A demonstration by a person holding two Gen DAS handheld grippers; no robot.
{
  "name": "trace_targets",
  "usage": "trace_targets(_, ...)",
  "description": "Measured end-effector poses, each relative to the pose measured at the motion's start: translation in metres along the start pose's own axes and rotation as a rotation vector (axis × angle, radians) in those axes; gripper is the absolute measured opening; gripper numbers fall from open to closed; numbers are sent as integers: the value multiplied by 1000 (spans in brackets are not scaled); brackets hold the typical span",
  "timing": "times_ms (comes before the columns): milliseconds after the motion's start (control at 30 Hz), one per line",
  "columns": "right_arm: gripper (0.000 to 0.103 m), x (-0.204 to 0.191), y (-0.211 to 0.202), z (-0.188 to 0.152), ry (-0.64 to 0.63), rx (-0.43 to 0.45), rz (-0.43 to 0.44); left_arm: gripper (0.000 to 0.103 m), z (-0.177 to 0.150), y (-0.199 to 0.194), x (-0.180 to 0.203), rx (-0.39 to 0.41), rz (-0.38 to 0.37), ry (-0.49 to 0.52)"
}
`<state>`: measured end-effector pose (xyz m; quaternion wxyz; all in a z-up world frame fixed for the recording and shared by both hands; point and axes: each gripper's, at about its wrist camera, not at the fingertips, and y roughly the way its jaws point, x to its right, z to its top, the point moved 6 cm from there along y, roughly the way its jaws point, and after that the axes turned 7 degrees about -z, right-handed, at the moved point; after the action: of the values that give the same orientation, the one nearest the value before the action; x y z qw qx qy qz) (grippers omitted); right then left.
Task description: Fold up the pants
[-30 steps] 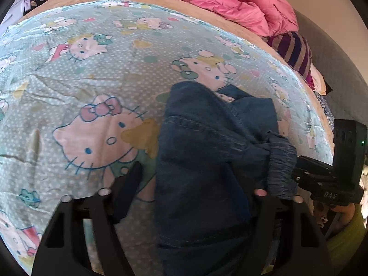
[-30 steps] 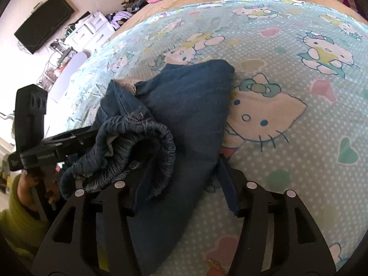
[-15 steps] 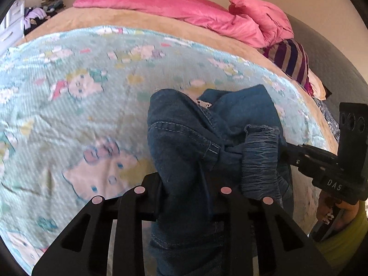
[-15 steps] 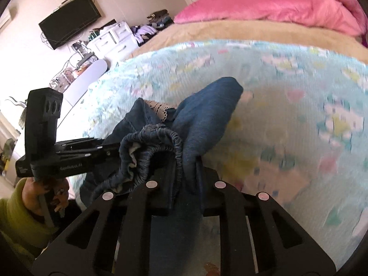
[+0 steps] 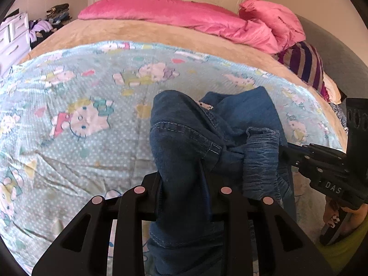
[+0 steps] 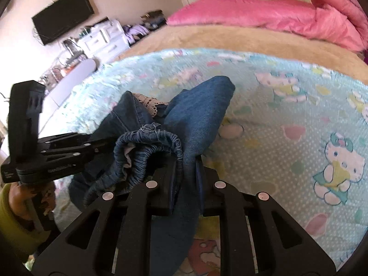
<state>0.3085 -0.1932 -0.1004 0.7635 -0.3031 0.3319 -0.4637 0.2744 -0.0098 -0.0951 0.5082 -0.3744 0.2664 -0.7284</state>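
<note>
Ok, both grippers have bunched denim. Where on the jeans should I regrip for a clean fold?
Probably the gathered elastic waistband. Take it at its two ends, coming from the near bed edge. It is the firmest edge of the jeans, and it now sits crumpled between the left gripper and right gripper, both clamped on bunched cloth.

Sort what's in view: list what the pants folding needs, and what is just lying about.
Needed: denim pants, left gripper, right gripper, both clamped on them; cartoon-cat sheet beneath.

Lying about: pink duvet, striped cushion, white dresser, wall TV.
</note>
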Motion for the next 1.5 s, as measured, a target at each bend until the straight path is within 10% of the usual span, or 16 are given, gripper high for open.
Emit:
trace_targets(467,54,13,-26,-19,33,24,-78,52,-12,-8,-17,17,9,-53)
trace_targets(567,72,9,-49,-25,20,68,-99,89,-17,-27,-17,45,13,-66)
trace_targets(767,92,-9,-94,-43,-48,147,-150,98,-37,-67,-5,82,-7,-59)
trace_targets(1167,94,-31,-113,-99,-33,101,-199,99,-124,-106,10,17,25,-25)
trace_targets(1500,94,-39,-118,-101,-45,110,-226,99,-131,-107,9,10,34,-52)
